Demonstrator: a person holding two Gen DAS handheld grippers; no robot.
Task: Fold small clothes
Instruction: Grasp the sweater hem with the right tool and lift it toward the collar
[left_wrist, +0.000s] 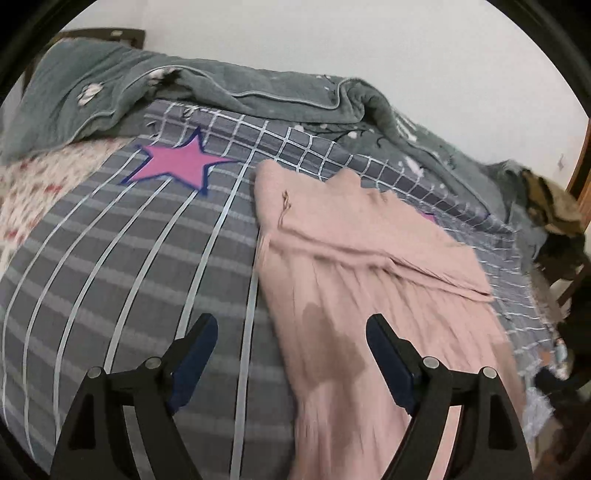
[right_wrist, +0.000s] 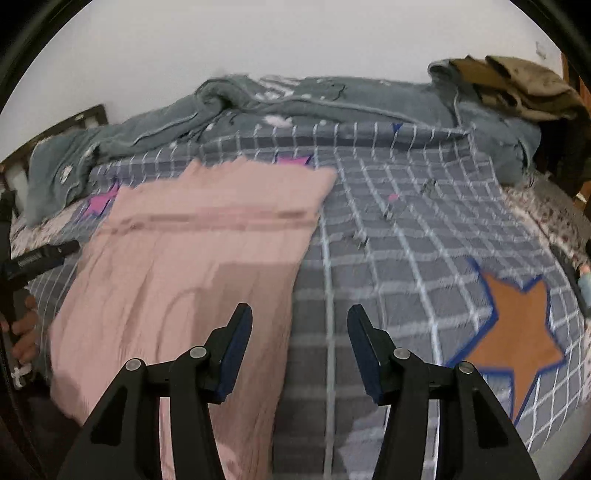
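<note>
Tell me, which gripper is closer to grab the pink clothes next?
Probably the left gripper: the pink garment lies under its right finger. The right gripper sits more over the checked bedsheet. Both are open.

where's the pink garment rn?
Pink garment lies flat on the grey checked bedsheet, right of the pink star in the left wrist view; neither gripper holds it.

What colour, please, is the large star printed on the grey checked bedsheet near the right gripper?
Orange star with a blue outline, clearest in the right wrist view.
</note>
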